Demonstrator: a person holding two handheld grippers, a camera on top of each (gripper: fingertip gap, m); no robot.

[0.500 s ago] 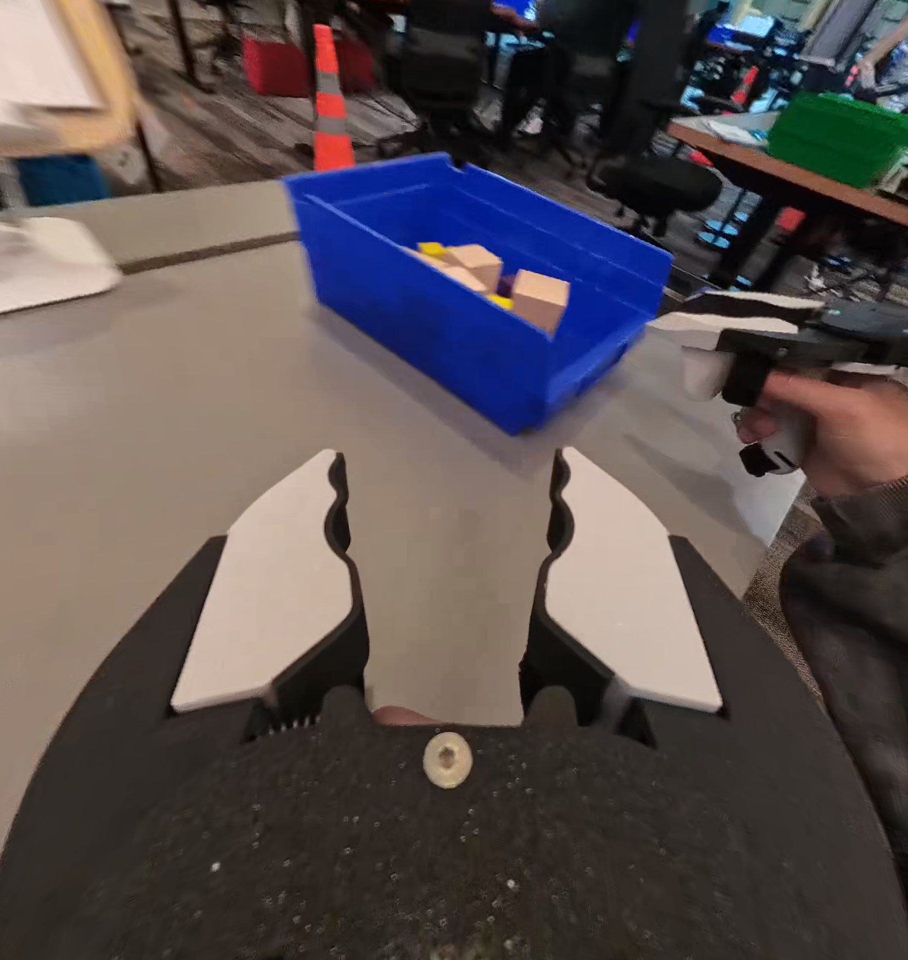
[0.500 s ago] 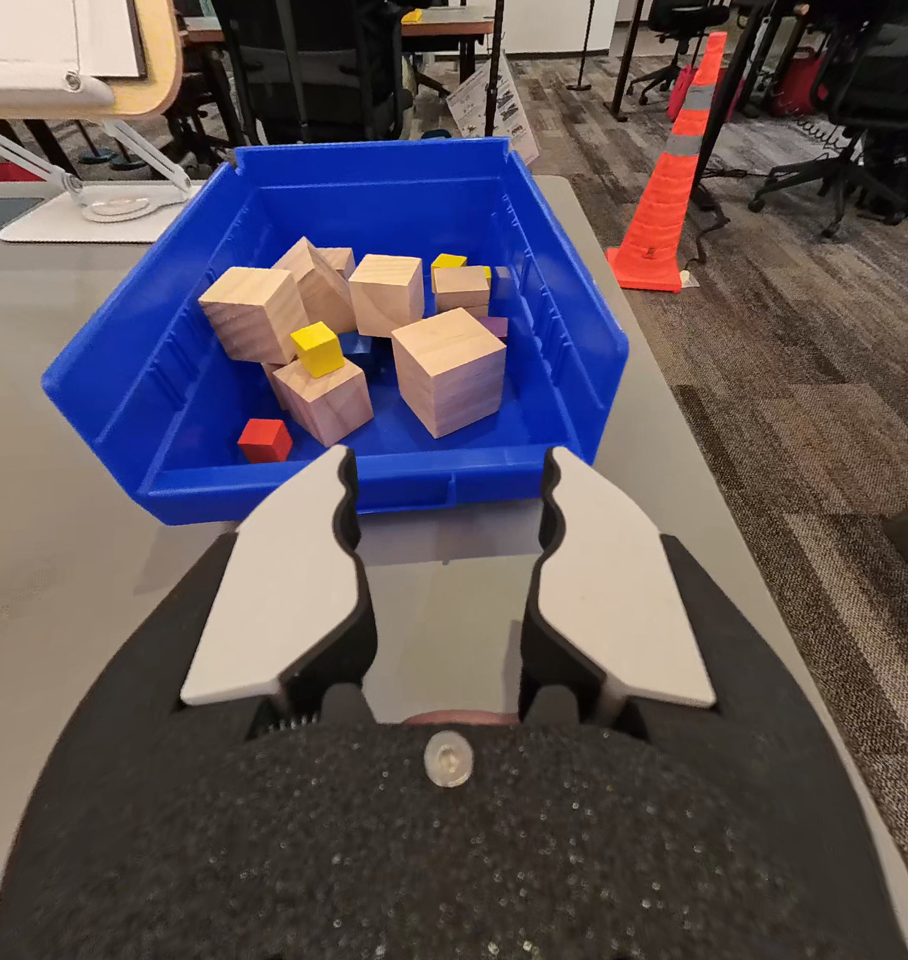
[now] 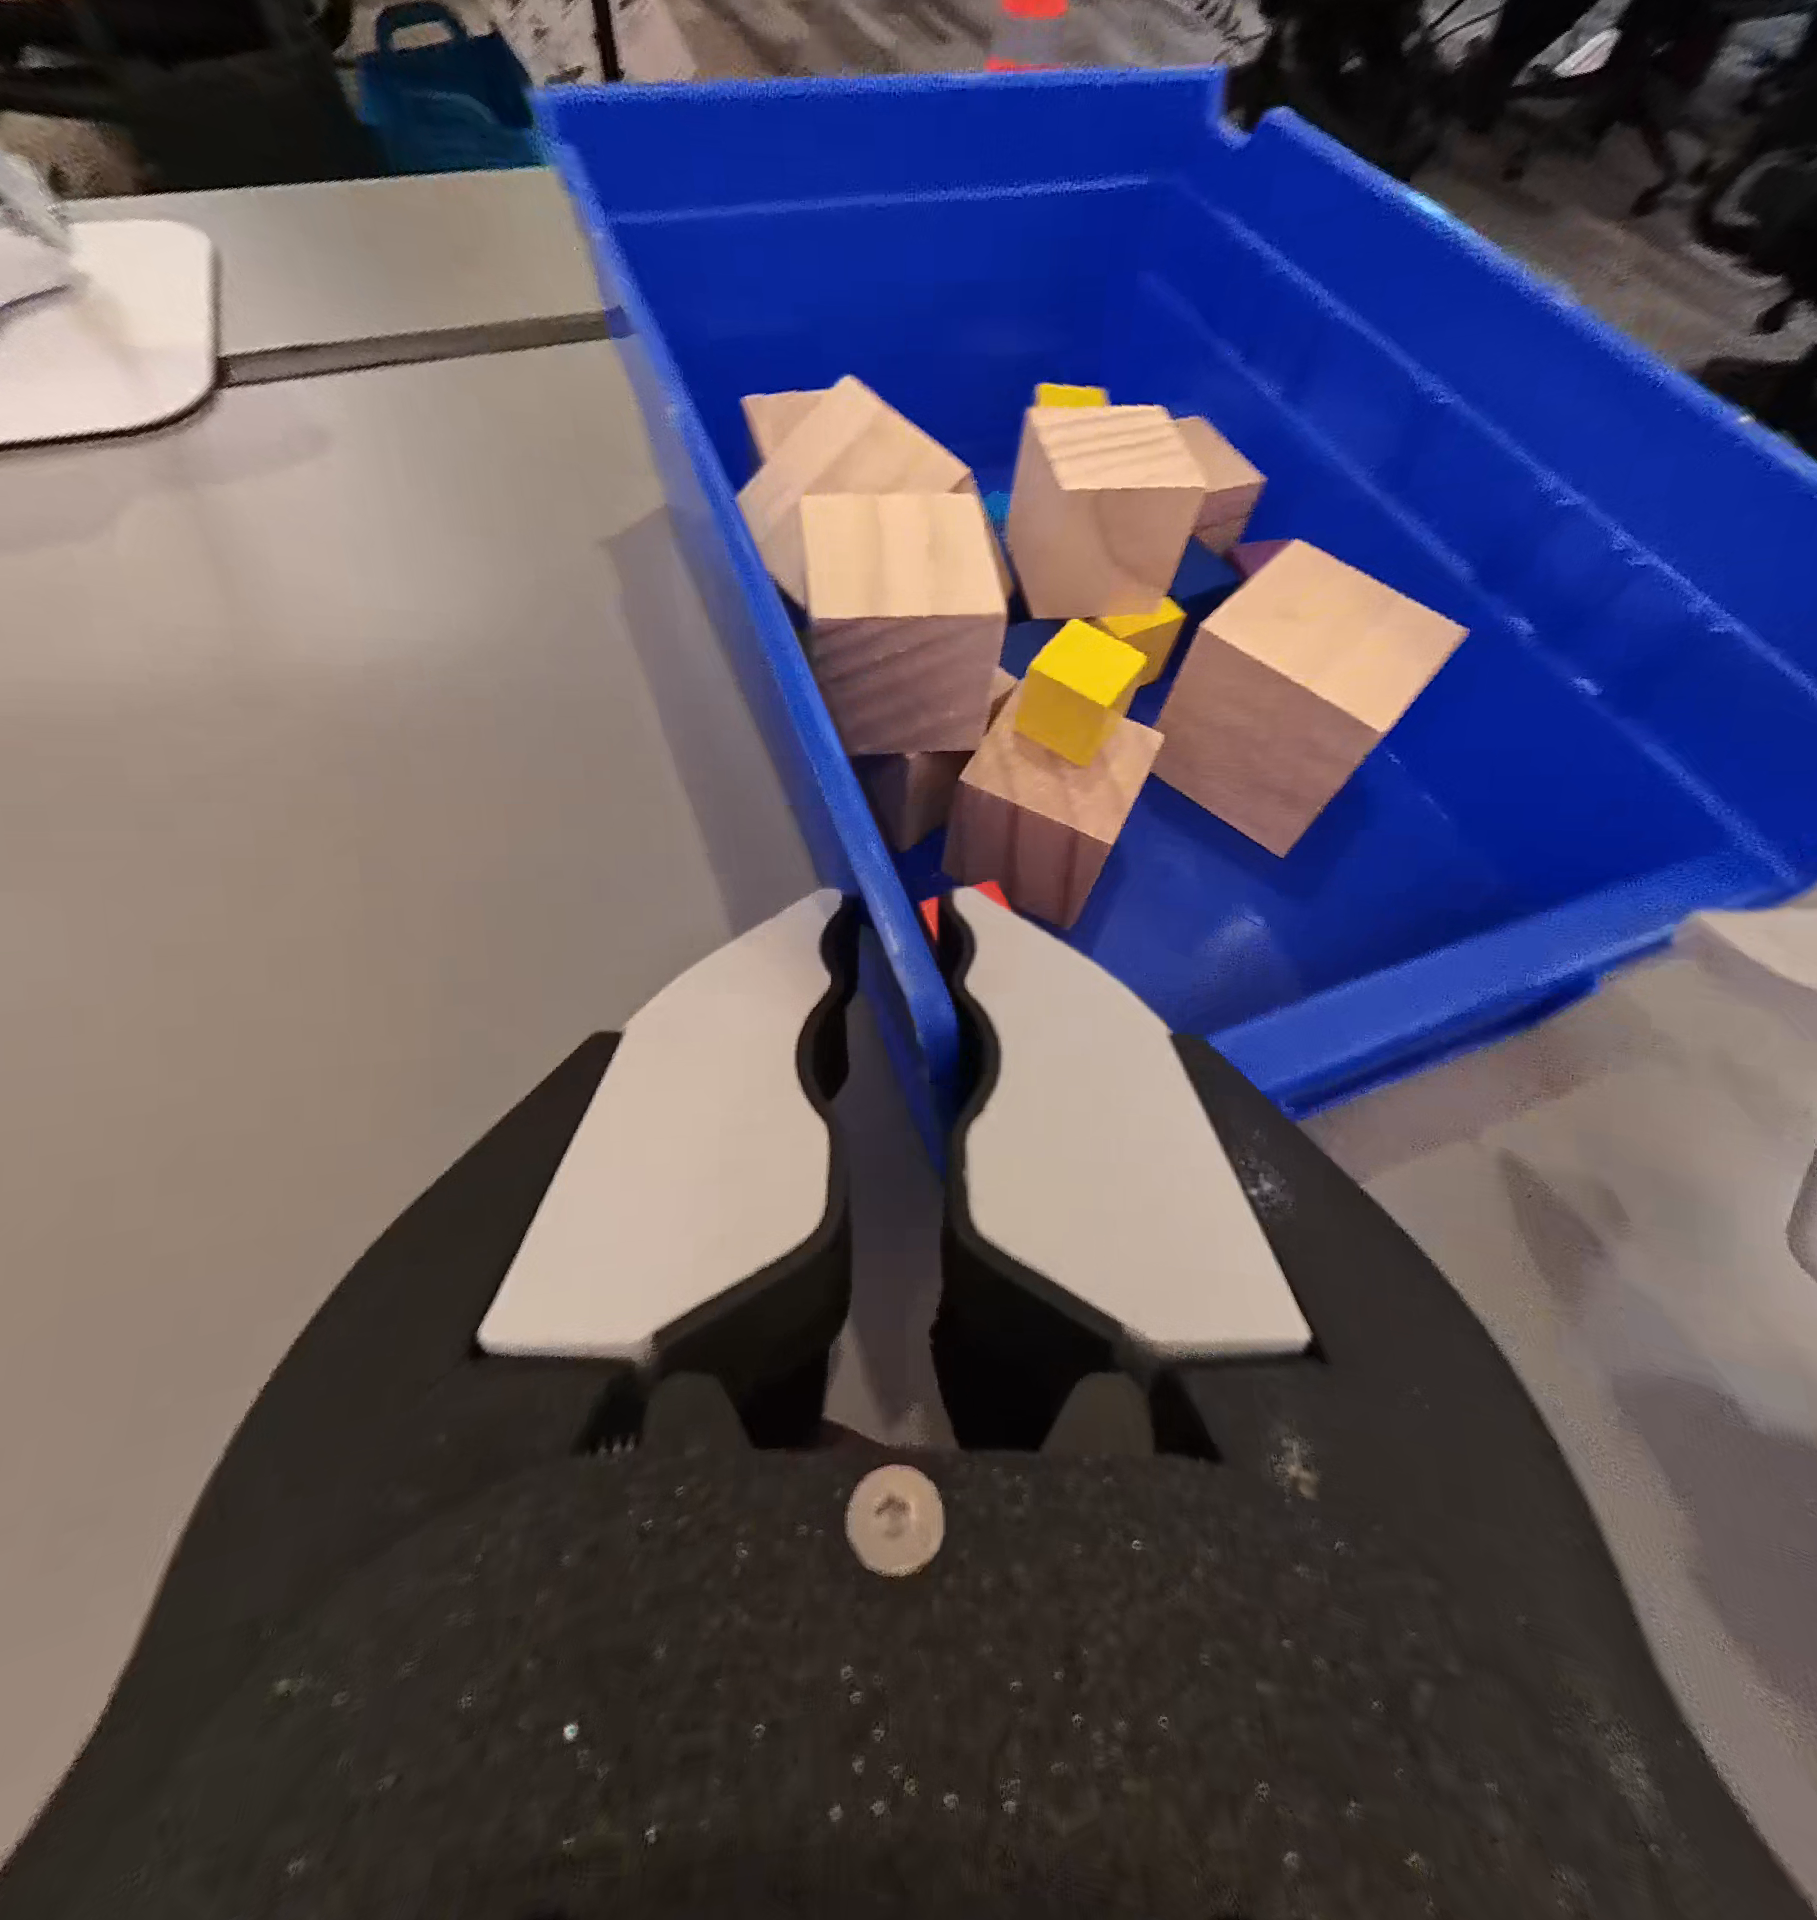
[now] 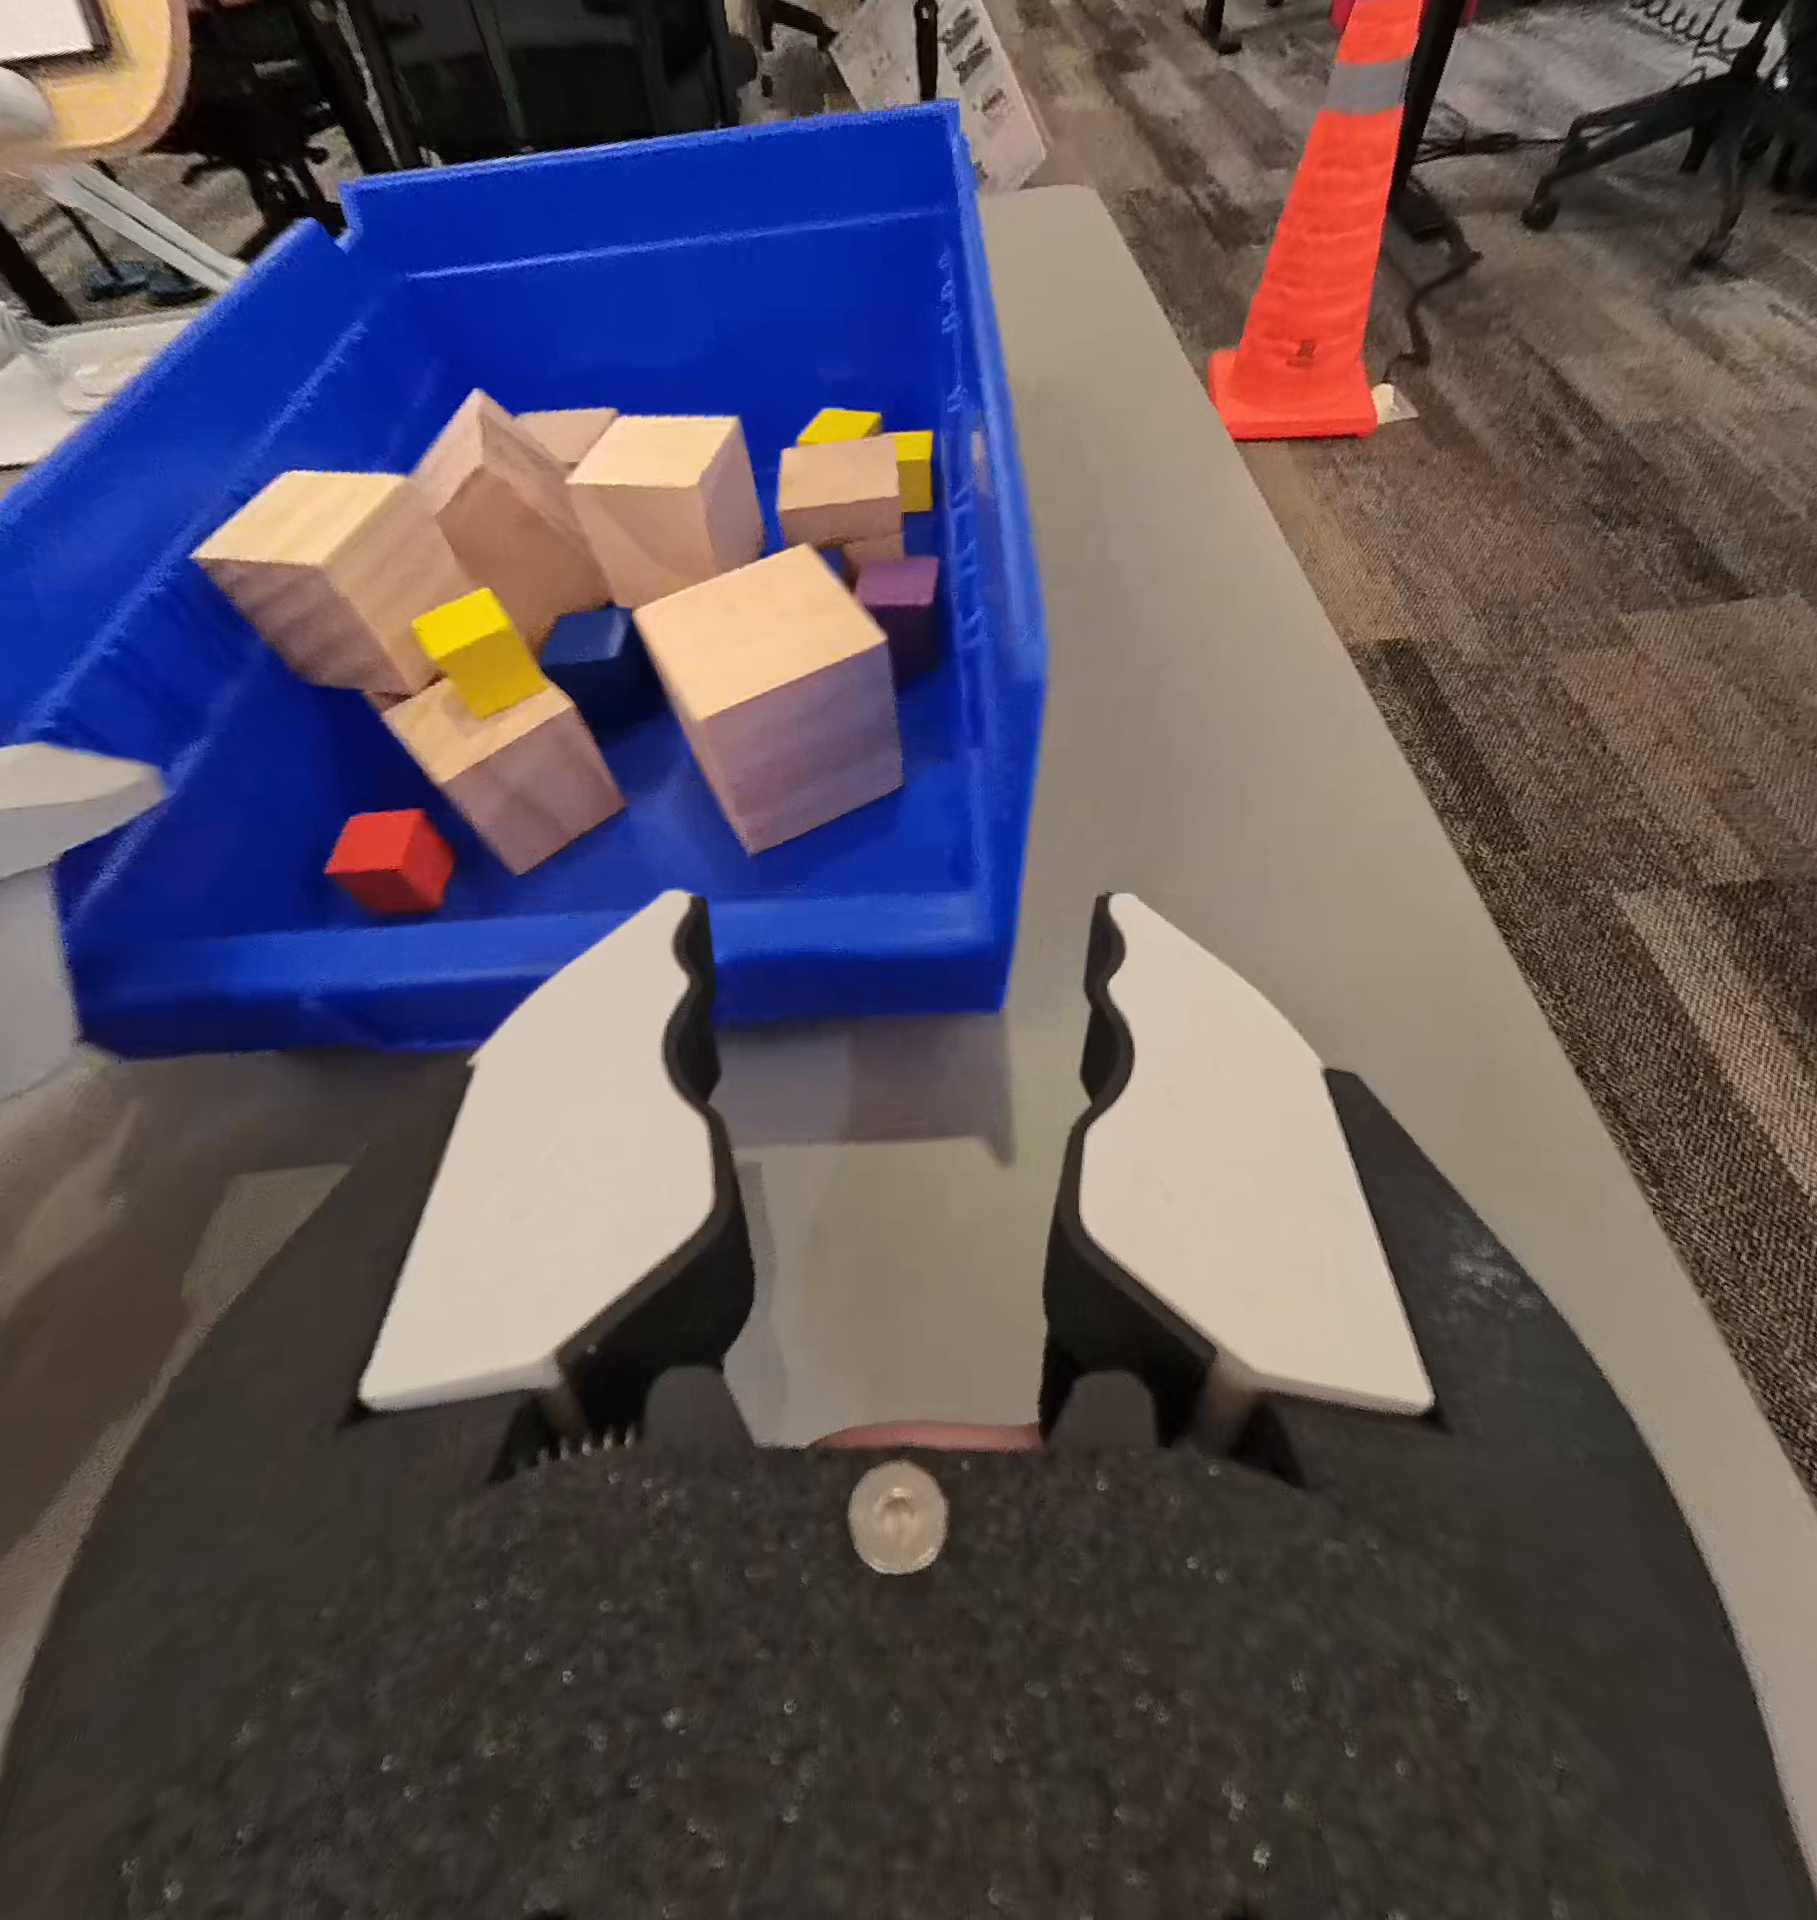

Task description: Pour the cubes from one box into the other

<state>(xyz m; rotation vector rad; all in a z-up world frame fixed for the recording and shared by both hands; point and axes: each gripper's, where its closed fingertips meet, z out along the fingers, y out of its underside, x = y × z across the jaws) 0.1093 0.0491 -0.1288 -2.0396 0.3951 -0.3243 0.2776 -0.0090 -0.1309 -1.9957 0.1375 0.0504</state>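
the left gripper (image 3: 899, 977) is closed down on the near left wall of the blue box (image 3: 1506, 499), one finger outside the wall, one inside. the right gripper (image 4: 893, 971) has its jaws wide apart with nothing between them, hovering over the grey table (image 4: 1174, 644) just short of the box's near right corner. inside the box lie the cubes: a red one (image 4: 390, 860) nearest, a yellow one (image 4: 478, 649) perched on a wooden cube (image 4: 514, 769), more wooden, blue and purple ones behind. an orange cone (image 4: 1319, 239) stands on the floor beyond.
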